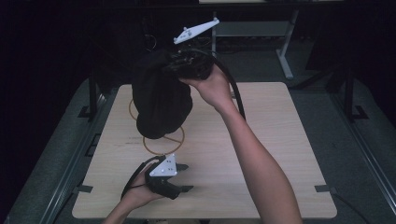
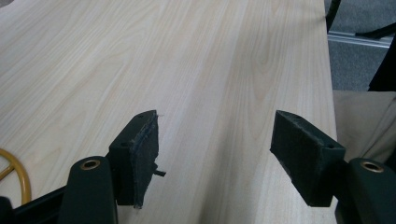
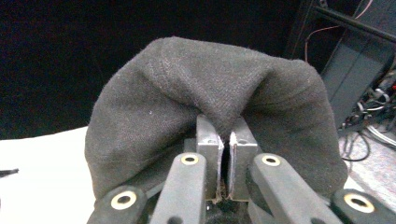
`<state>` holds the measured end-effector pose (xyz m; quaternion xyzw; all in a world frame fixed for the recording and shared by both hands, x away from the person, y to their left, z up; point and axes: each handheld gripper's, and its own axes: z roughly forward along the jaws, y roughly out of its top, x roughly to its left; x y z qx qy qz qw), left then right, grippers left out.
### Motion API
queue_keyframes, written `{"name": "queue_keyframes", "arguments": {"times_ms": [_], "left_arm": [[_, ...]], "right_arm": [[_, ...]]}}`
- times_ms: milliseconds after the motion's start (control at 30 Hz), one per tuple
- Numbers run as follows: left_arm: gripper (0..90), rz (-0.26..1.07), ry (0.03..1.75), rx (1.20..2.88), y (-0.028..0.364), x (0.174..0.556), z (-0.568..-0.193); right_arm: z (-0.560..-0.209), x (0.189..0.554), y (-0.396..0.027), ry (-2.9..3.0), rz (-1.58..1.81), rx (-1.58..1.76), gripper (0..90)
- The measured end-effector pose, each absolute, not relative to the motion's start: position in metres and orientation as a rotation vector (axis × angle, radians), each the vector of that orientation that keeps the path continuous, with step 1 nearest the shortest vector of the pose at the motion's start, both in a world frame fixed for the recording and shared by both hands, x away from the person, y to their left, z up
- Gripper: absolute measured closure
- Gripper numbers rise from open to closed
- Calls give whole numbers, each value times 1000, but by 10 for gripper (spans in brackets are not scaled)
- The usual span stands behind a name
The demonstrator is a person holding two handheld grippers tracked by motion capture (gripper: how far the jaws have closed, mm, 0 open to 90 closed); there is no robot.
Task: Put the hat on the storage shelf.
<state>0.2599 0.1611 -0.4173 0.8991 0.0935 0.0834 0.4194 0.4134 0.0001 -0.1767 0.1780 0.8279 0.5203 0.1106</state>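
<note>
A black cloth (image 1: 161, 100) is pinched between the pressed-together jaws of the right gripper (image 3: 227, 154) and is held up in the upper centre of the high view, above a yellow ring (image 1: 163, 142) lying on the table (image 1: 271, 140). The left gripper (image 1: 184, 177) is seen spread at the lower left, with nothing between its jaws.

The yellow ring (image 1: 163, 142) on the desk (image 1: 280, 140) is partly hidden behind the hanging black cloth (image 1: 161, 100), toward the far left corner. In the left gripper view the ring (image 2: 16, 175) is cut off by the left edge. The pinched fold of the cloth (image 3: 215, 93) is hidden between the closed jaws of the right gripper (image 3: 227, 154). The room beyond the desk's far edge is too dark to be told.
</note>
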Motion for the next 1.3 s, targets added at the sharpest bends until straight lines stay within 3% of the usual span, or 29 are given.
{"name": "queue_keyframes", "arguments": {"times_ms": [567, 633, 733, 967, 1300], "left_arm": [[320, 178, 223, 2202, 157, 256, -414], [320, 166, 215, 2197, 155, 255, -414], [320, 168, 196, 2210, 151, 252, -417], [307, 163, 207, 2221, 151, 252, -422], [284, 183, 262, 2201, 161, 257, -421]], "right_arm": [[-199, 457, 59, 2502, 1525, 660, 850], [-206, 463, 68, 2488, 1536, 695, 813], [-222, 470, 84, 2518, 1467, 784, 570], [-228, 466, 89, 2603, 1428, 789, 461], [-222, 457, 61, 2561, 1478, 795, 414]]}}
